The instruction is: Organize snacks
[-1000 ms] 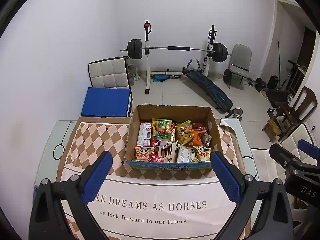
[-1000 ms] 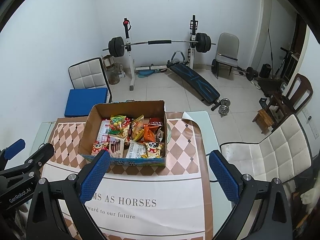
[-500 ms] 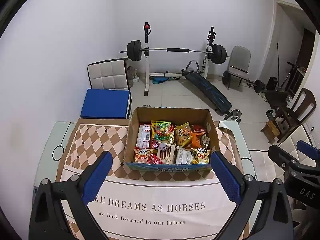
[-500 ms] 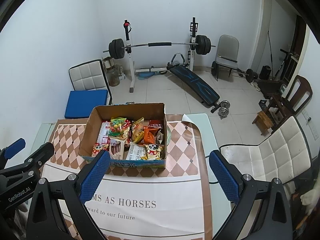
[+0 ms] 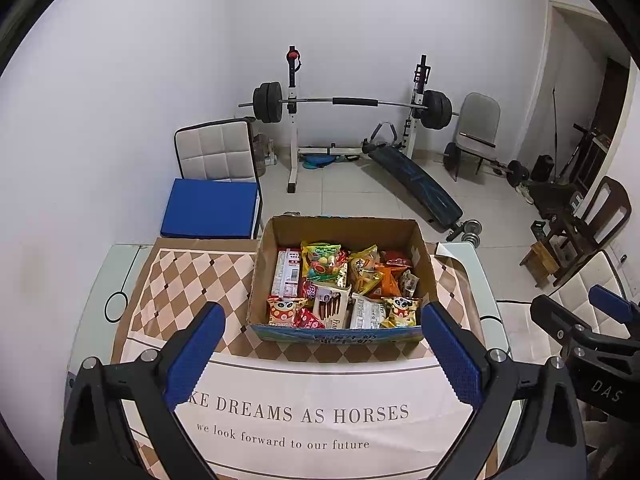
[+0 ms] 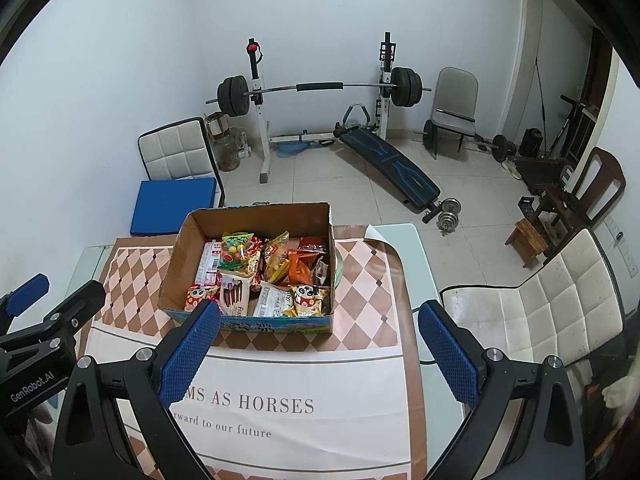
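An open cardboard box (image 5: 340, 230) stands on the table at the far side, packed with several colourful snack packets (image 5: 322, 266). It also shows in the right wrist view (image 6: 256, 216), with the snack packets (image 6: 276, 260) inside. My left gripper (image 5: 322, 350) is open and empty, held above the tablecloth on the near side of the box. My right gripper (image 6: 318, 350) is open and empty, to the right of the left one, also short of the box. Each gripper shows at the edge of the other's view.
The table carries a checked brown cloth (image 5: 192, 276) with printed lettering. A white padded chair (image 6: 560, 296) stands at the table's right, another with a blue cushion (image 5: 212, 208) behind it. A barbell rack (image 5: 352, 104) and bench stand on the floor beyond.
Both grippers have risen and drawn back slightly, so the box sits a little lower and farther in both views. Both stay open and empty.
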`<state>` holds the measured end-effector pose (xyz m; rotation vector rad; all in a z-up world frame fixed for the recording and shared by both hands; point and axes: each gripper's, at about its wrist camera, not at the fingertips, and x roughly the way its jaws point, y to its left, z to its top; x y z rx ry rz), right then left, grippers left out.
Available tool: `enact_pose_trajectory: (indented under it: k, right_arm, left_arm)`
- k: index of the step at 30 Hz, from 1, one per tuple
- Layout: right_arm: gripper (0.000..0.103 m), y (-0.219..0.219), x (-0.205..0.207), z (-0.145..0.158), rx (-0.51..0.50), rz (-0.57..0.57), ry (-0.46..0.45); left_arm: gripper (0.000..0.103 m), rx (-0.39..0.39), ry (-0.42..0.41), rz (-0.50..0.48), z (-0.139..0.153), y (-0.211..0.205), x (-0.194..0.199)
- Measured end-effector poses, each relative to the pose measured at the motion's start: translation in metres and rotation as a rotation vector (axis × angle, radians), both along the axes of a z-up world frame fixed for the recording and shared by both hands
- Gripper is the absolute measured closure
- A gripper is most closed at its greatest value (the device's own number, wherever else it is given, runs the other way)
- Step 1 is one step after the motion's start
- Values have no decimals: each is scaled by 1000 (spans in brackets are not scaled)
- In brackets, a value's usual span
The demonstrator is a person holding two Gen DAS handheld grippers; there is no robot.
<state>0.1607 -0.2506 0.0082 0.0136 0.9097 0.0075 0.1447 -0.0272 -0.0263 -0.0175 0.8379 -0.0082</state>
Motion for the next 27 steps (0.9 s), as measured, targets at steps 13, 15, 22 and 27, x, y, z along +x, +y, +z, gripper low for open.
enact_pose_trajectory:
  k: [13, 15, 22, 27]
  right_arm:
    - [2, 2, -1, 2, -4, -9, -6]
    - [2, 2, -1, 2, 0, -9, -3]
    - [2, 2, -3, 2, 1, -13, -4]
    - [2, 3, -5, 0, 1, -14, -7]
  left_arm:
    - [2, -3, -3, 1, 1, -1, -1]
    - [2, -2, -3, -2, 3, -1, -1]
    - [2, -2, -3, 1, 2, -1, -2]
    - [2, 11, -13, -9, 6, -3, -3]
